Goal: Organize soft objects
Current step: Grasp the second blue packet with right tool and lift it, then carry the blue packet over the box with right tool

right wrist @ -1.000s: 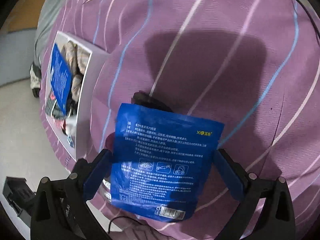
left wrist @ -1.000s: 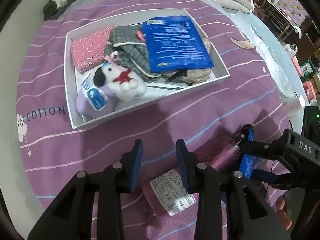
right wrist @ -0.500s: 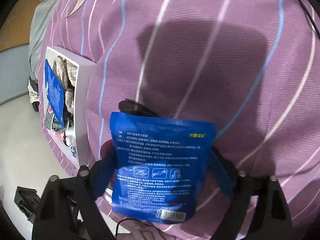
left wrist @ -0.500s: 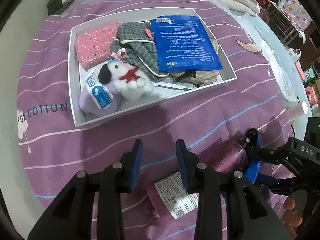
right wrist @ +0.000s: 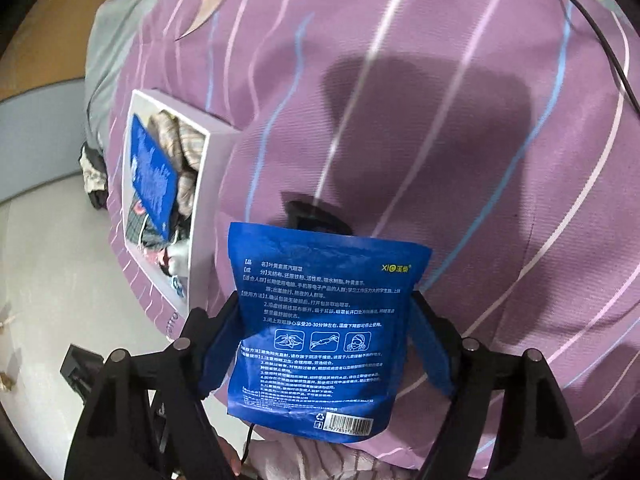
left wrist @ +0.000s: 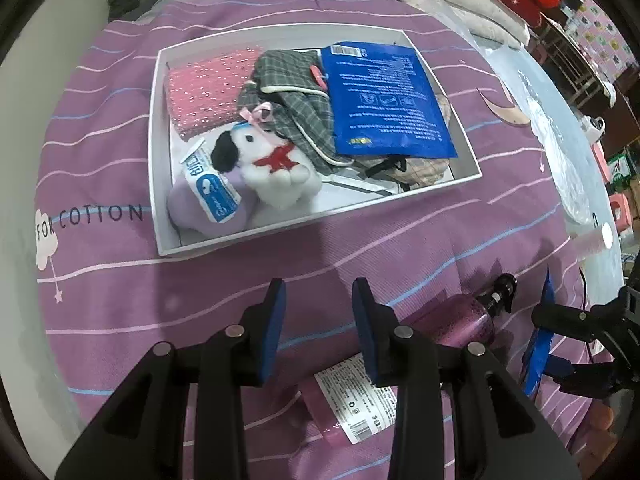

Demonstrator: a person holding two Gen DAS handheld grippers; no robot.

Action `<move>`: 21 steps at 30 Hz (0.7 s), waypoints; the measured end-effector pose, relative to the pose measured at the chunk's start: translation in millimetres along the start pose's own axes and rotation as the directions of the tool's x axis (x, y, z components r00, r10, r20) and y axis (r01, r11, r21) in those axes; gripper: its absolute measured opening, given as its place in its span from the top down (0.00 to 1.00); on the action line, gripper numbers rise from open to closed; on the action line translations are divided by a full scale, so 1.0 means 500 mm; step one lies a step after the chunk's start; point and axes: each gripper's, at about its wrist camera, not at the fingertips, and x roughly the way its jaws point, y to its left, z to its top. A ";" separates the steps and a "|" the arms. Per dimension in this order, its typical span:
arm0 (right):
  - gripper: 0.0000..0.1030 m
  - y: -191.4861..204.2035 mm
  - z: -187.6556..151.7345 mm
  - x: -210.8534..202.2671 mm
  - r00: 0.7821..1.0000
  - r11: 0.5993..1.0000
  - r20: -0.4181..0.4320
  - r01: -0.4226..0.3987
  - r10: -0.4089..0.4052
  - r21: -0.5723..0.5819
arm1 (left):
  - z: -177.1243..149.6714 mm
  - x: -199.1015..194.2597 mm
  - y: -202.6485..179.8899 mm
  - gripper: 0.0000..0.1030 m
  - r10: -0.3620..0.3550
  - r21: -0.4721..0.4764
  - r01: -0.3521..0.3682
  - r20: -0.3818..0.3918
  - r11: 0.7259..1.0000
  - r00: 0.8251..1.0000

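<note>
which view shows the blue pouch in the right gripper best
The right wrist view: the held blue pouch faces the camera between the right gripper fingers, print and barcode visible. The left wrist view shows it only edge-on at the far right.

A pink spray bottle [left wrist: 460,326] lies on the striped bedspread [left wrist: 120,300].

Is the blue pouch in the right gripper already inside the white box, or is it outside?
Outside. The blue pouch sits between the right gripper fingers above the purple blanket, apart from the white box.
</note>
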 end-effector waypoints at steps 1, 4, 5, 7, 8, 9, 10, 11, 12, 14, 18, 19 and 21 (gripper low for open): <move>0.23 0.012 -0.001 0.000 1.000 1.000 0.006 0.000 0.000 -0.026 | 0.000 -0.002 0.001 0.65 -0.005 -0.007 0.005 0.004 1.000 1.000; 0.23 0.039 0.000 0.002 1.000 0.996 0.004 0.003 -0.002 -0.086 | 0.002 -0.015 0.014 0.65 -0.025 -0.037 0.026 0.031 0.999 0.999; 0.23 0.053 0.001 0.002 1.000 0.993 0.005 0.006 -0.006 -0.115 | 0.002 -0.020 0.019 0.65 -0.029 -0.046 0.031 0.041 0.998 0.999; 0.23 0.070 -0.001 -0.002 1.000 0.988 0.016 0.010 -0.008 -0.152 | 0.004 -0.028 0.028 0.61 -0.035 -0.070 0.039 0.060 0.997 0.998; 0.23 0.085 -0.001 -0.006 1.000 0.984 0.028 0.012 -0.007 -0.179 | 0.005 -0.031 0.035 0.58 -0.034 -0.087 0.040 0.068 0.995 0.997; 0.23 0.091 0.000 -0.010 0.999 0.981 0.032 0.011 -0.005 -0.192 | 0.005 -0.034 0.041 0.57 -0.035 -0.105 0.043 0.080 0.994 0.996; 0.23 0.106 0.002 -0.012 0.999 0.976 0.036 0.008 0.000 -0.217 | 0.006 -0.038 0.049 0.56 -0.039 -0.122 0.051 0.095 0.991 0.995; 0.23 0.114 0.004 -0.014 0.999 0.973 0.039 0.008 0.001 -0.230 | 0.006 -0.042 0.058 0.56 -0.050 -0.139 0.065 0.108 0.988 0.993; 0.23 0.121 0.006 -0.017 0.999 0.970 0.045 0.010 0.001 -0.242 | 0.007 -0.046 0.067 0.55 -0.067 -0.155 0.085 0.119 0.984 0.991; 0.23 0.135 0.010 -0.022 0.998 0.963 0.066 0.023 -0.005 -0.269 | 0.005 -0.055 0.082 0.55 -0.105 -0.185 0.131 0.146 0.974 0.984; 0.23 0.166 0.018 -0.016 0.997 0.947 0.078 0.045 -0.021 -0.319 | 0.003 -0.069 0.110 0.54 -0.156 -0.255 0.204 0.197 0.945 0.968; 0.23 0.174 0.020 -0.015 0.996 0.942 0.081 0.049 -0.024 -0.333 | 0.004 -0.070 0.113 0.54 -0.162 -0.265 0.215 0.208 0.940 0.965; 0.23 0.192 0.021 -0.013 0.995 0.927 0.096 0.062 -0.028 -0.370 | 0.004 -0.074 0.123 0.54 -0.162 -0.279 0.223 0.225 0.934 0.961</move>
